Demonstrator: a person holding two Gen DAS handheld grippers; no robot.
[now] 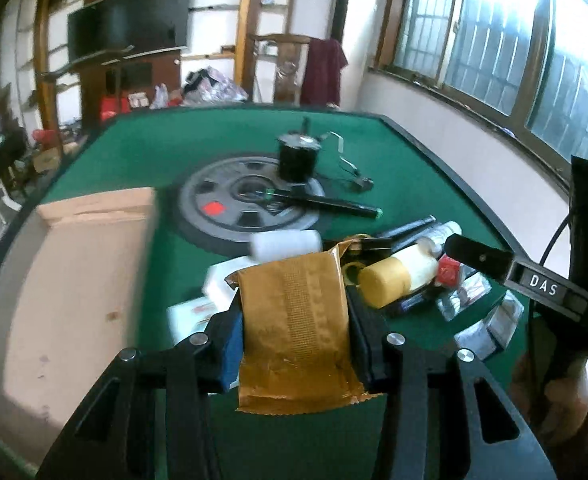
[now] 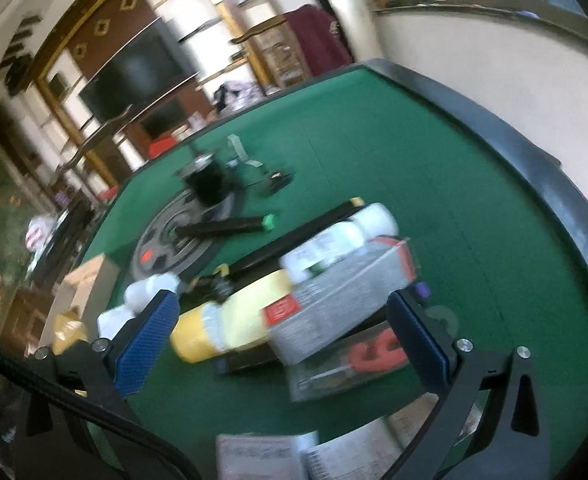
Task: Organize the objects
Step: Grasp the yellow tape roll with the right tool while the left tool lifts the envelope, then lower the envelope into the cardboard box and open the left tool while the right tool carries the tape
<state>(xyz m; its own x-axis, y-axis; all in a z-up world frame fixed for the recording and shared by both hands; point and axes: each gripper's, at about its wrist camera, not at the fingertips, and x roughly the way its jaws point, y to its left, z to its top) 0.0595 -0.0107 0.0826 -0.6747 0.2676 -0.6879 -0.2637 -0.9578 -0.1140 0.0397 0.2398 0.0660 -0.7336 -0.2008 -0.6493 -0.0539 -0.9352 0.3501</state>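
My left gripper (image 1: 294, 305) is shut on a golden-brown foil packet (image 1: 294, 332), held upright above the green table (image 1: 165, 148); the packet also shows in the right wrist view (image 2: 67, 332). Beyond it lies a pile: a yellow bottle (image 1: 398, 276), a white bottle (image 1: 285, 242), black pens (image 1: 334, 200) and small packs. My right gripper (image 2: 281, 304) is open, its blue pads wide apart over the yellow bottle (image 2: 229, 320) and a silver box with a red label (image 2: 334, 304). One of its black fingers (image 1: 482, 258) reaches in from the right in the left wrist view.
A cardboard box (image 1: 85, 272) stands at the table's left edge. A black cup (image 1: 296, 158) sits on a printed wheel (image 1: 221, 204) mid-table. A clear pack with red pieces (image 2: 354, 364) and a booklet (image 2: 261, 456) lie near the front. The black table rim (image 2: 534, 168) curves round the right.
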